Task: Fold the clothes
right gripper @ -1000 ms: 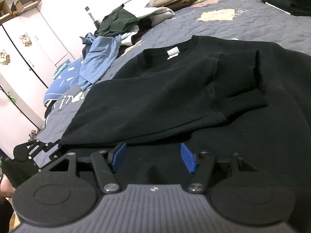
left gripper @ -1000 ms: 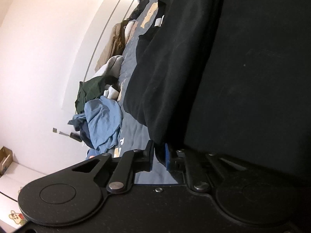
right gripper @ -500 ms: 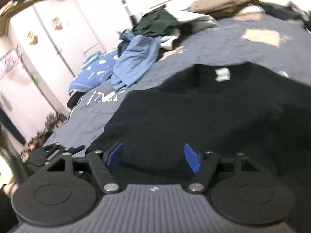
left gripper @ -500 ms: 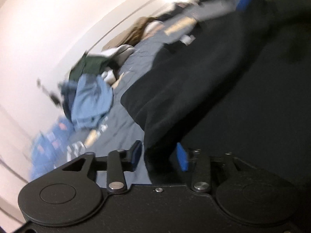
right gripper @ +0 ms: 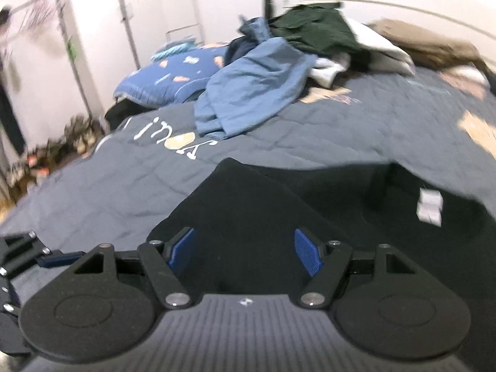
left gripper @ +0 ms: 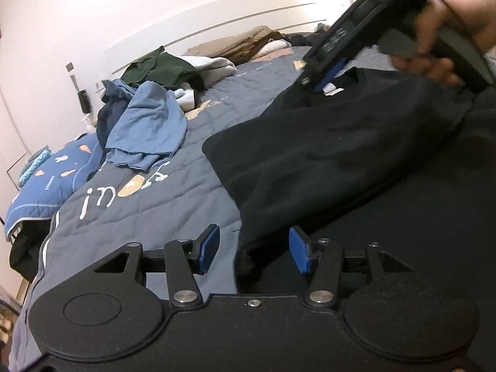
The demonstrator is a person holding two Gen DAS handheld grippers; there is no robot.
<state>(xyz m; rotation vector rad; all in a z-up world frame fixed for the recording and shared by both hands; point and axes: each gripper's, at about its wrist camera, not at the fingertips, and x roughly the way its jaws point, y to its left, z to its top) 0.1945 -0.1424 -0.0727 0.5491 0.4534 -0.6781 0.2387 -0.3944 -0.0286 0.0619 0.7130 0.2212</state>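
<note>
Now left gripper (left gripper: pixel 254 252) opening astride black sweater (left gripper: pixel 341 161) edge, right gripper (right gripper: pixel 245 252) spread above it, bare quilt (right gripper: pixel 310 136) beyond.

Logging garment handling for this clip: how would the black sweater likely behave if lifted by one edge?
The black sweater would probably droop and sag: its folded layers follow the bed with soft creases. It looks thick, so likely fairly heavy for a top. Its matte knit seems unlikely to slip.

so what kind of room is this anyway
Most likely a bedroom: a bed under a grey quilted bedspread, a blue patterned pillow at its edge, unfolded clothes piled by the wall, and a white wardrobe behind.
</note>
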